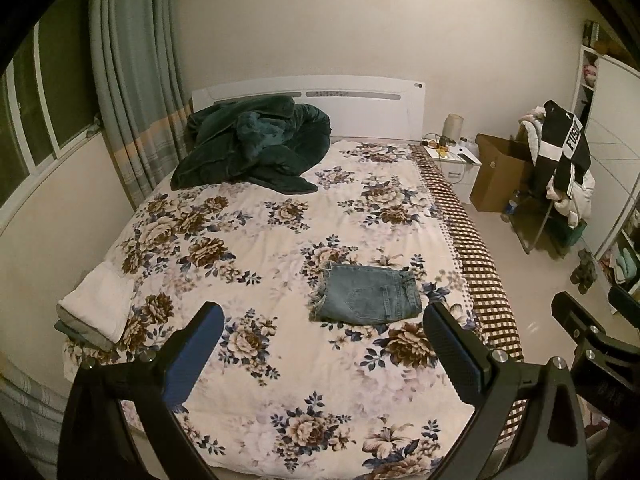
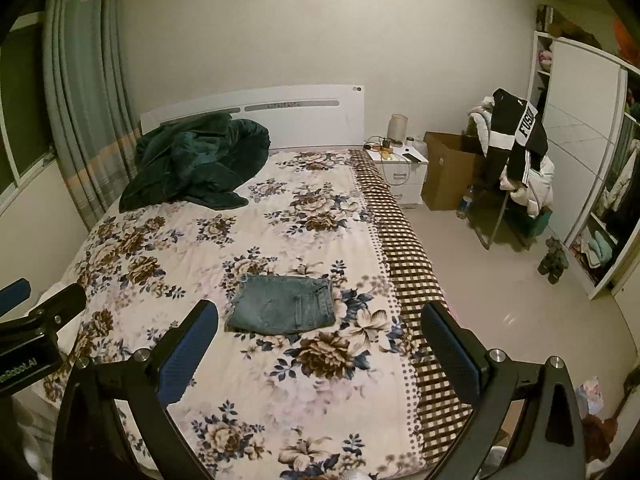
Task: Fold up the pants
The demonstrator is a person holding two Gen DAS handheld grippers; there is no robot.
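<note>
A pair of blue denim pants lies folded into a compact rectangle on the floral bedspread, near the bed's right side; it also shows in the right wrist view. My left gripper is open and empty, held above the bed's near end, short of the pants. My right gripper is open and empty too, also short of the pants. The right gripper's body shows at the right edge of the left wrist view, and the left gripper's body shows at the left edge of the right wrist view.
A dark green blanket is heaped by the white headboard. A folded white towel lies at the bed's left edge. A nightstand, a cardboard box, a clothes-laden chair and a wardrobe stand to the right.
</note>
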